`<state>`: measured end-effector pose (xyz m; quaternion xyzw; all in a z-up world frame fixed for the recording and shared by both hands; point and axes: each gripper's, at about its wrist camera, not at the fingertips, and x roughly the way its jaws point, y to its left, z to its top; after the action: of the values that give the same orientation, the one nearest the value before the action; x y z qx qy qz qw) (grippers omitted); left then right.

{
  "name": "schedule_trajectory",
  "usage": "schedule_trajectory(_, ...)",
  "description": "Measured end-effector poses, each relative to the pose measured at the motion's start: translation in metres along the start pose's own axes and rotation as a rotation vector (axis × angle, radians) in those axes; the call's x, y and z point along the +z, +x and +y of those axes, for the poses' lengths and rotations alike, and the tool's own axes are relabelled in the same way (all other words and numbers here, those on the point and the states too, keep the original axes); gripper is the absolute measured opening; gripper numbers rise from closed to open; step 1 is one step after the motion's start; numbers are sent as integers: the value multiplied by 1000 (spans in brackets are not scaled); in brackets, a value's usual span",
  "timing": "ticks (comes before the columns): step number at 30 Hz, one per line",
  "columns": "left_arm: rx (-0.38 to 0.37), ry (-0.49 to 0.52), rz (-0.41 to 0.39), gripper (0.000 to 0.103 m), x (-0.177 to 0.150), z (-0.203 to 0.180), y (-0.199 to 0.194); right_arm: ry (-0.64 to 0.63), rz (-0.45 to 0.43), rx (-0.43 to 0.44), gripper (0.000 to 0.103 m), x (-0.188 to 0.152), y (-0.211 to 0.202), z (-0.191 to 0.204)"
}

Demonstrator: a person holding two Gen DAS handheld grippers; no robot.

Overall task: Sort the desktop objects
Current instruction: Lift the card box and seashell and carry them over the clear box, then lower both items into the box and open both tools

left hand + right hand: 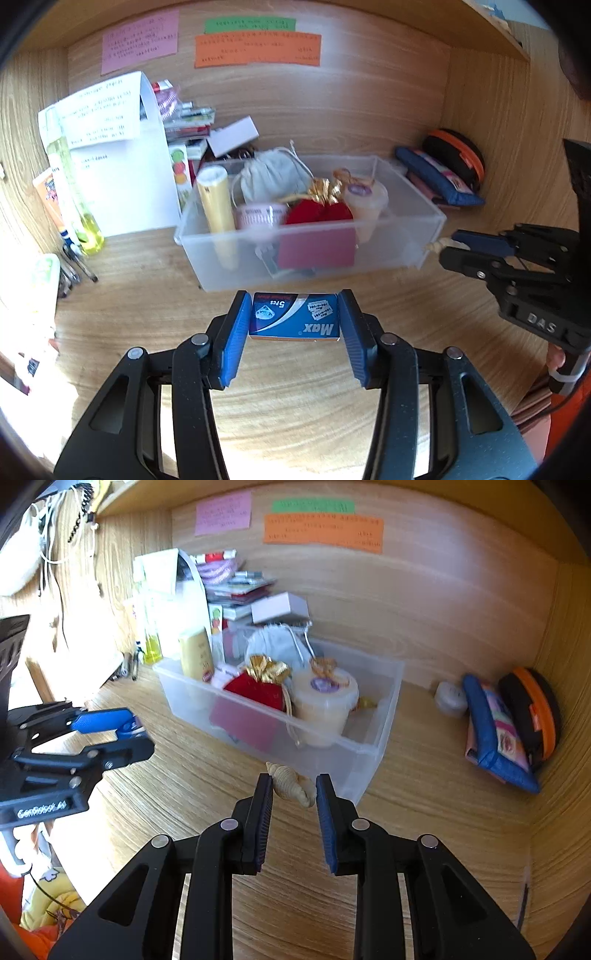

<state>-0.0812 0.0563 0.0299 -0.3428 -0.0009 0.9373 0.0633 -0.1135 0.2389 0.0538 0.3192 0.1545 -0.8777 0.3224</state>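
Left wrist view: a blue blade box is clamped between the pads of the left gripper, above the desk, just short of the clear bin.
Right wrist view: a seashell is pinched by the right gripper near the bin's corner.
Risk: the rounded shell may slip from a light pinch.
Surface: a wood-grain desk alcove with paper notes on its back wall.
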Motion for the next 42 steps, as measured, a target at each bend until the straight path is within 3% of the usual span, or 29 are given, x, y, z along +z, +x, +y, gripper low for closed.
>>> schedule_trajectory(11, -15, -9, -39, 47, 35, 12, 4, -2, -64, -8, 22, 22, -8, -4)
schedule_trajectory(20, -6, -14, -26, 47, 61, 20, 31, 9, -60, -21, 22, 43, 12, -18)
schedule_trajectory(30, -17, -19, 23, 47, 66, 23, 63, 9, -7, -9, 22, 52, 49, -28)
schedule_trajectory(42, -33, -40, 59, 47, 64, 27, 83, 5, 11, 10, 22, 53, 63, -31)
